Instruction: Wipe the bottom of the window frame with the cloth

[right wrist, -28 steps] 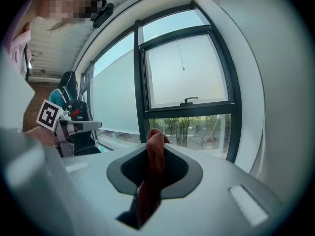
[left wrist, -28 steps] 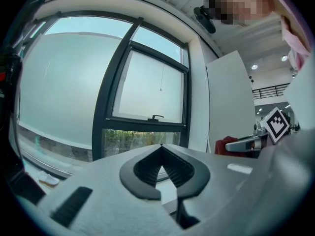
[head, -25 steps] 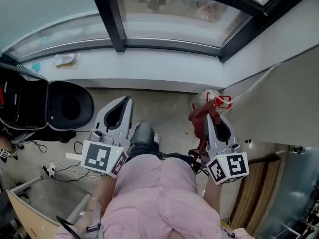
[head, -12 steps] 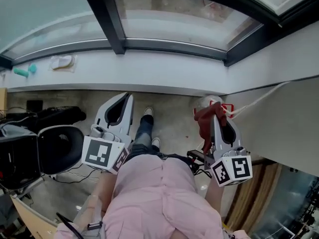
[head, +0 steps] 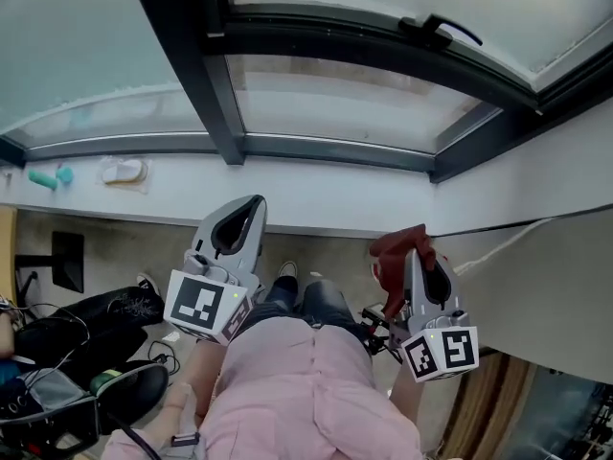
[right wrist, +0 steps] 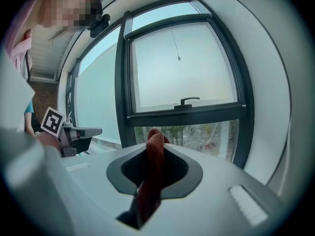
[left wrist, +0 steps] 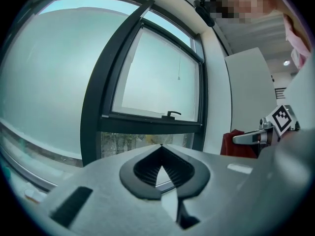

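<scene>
A dark red cloth (head: 395,253) is pinched in my right gripper (head: 414,241), which is shut on it; in the right gripper view the cloth (right wrist: 154,157) stands up between the jaws. My left gripper (head: 251,205) is shut with nothing in it, its tips touching (left wrist: 161,146). Both grippers hang just short of the white sill (head: 316,197). Beyond the sill runs the dark bottom rail of the window frame (head: 335,149), with a vertical mullion (head: 215,103) left of centre. The same frame (right wrist: 187,116) fills the right gripper view, a handle (right wrist: 189,101) on its upper sash.
On the sill at the left lie a small white-and-tan object (head: 124,171) and a teal item (head: 46,176). A white wall (head: 536,171) closes the right side, a thin cord (head: 498,241) running along it. Black bags and cables (head: 86,319) lie on the floor at the lower left.
The view has tilted up and I have stepped closer to the window; both grippers have risen toward the sill. The black chair at the left has slid down out of the way.
</scene>
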Available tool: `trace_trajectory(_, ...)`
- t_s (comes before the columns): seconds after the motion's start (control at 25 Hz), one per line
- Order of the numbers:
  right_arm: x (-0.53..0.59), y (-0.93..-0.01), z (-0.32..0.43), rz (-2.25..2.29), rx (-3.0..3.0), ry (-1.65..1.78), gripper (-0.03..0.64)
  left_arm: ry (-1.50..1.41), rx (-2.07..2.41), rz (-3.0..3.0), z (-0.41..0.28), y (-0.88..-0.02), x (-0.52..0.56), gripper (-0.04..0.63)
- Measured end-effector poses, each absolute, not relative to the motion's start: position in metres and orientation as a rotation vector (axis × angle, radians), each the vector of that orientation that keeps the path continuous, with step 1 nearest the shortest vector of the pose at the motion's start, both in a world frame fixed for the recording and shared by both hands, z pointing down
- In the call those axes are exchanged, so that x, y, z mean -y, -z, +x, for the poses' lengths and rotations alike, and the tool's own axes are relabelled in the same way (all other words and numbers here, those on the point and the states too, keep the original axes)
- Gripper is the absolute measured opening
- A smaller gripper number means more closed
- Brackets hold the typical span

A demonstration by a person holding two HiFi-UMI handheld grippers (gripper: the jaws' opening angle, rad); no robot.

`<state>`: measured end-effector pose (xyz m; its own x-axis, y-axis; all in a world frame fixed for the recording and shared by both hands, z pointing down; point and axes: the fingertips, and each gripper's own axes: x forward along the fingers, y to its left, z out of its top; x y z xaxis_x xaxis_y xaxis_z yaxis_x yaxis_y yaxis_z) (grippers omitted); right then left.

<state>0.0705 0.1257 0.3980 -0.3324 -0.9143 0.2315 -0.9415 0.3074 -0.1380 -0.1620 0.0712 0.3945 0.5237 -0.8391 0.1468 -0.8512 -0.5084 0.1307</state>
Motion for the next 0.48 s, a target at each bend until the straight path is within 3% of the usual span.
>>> trace_trajectory(0.48,-0.050,-0.395,0.086,1.672,2.488,-0.389,0.052,-0.108,1.552,2.551,-0.151,-0.379,-0.019,-0.003)
